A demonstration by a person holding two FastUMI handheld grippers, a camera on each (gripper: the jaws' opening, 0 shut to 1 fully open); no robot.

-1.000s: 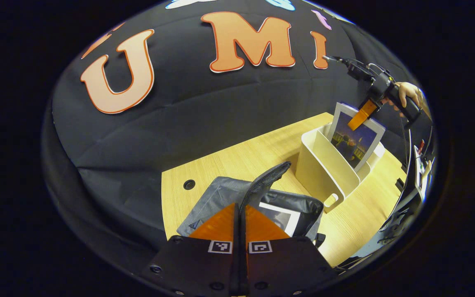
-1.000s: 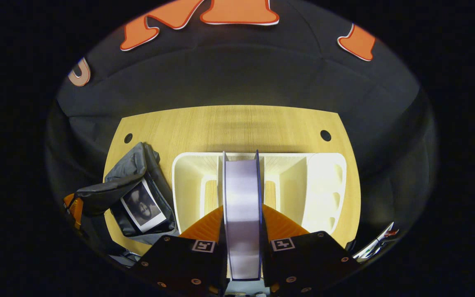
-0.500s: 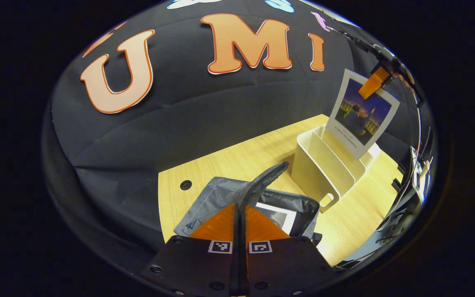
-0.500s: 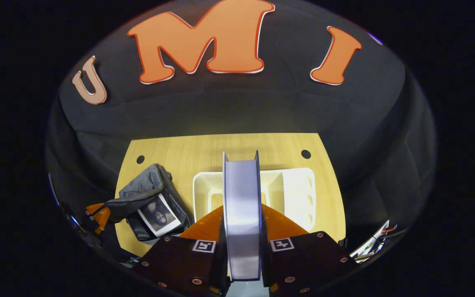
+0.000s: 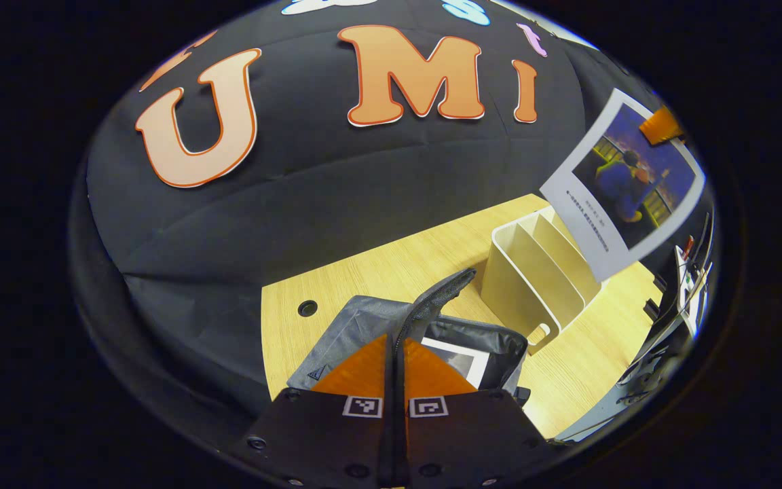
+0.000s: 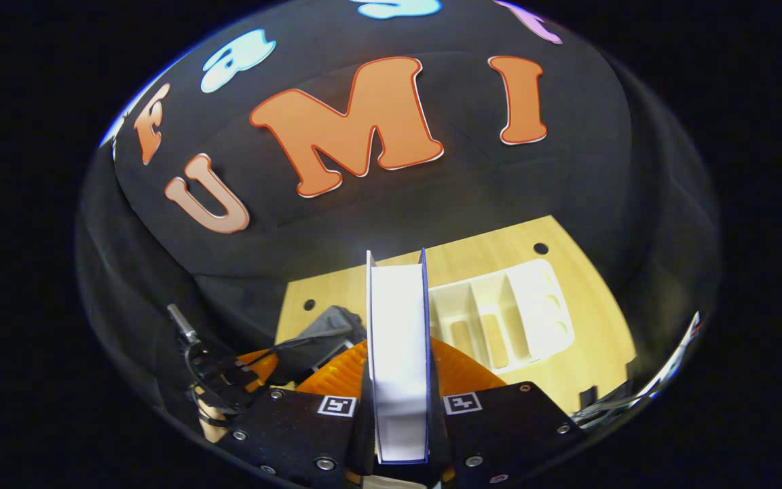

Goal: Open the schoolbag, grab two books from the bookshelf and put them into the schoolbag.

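Right gripper (image 6: 398,380), lower centre of its view: fingers are clamping a book (image 6: 398,353) edge-on between them, above the white bookshelf (image 6: 499,319) on the table (image 6: 588,305). Left gripper (image 5: 394,367), bottom centre: fingers are pinching the schoolbag (image 5: 364,319) flap, closed on it; another book (image 5: 462,360) is lying inside.

Blk gripper (image 5: 394,367) bodies w/ screws, square markers.
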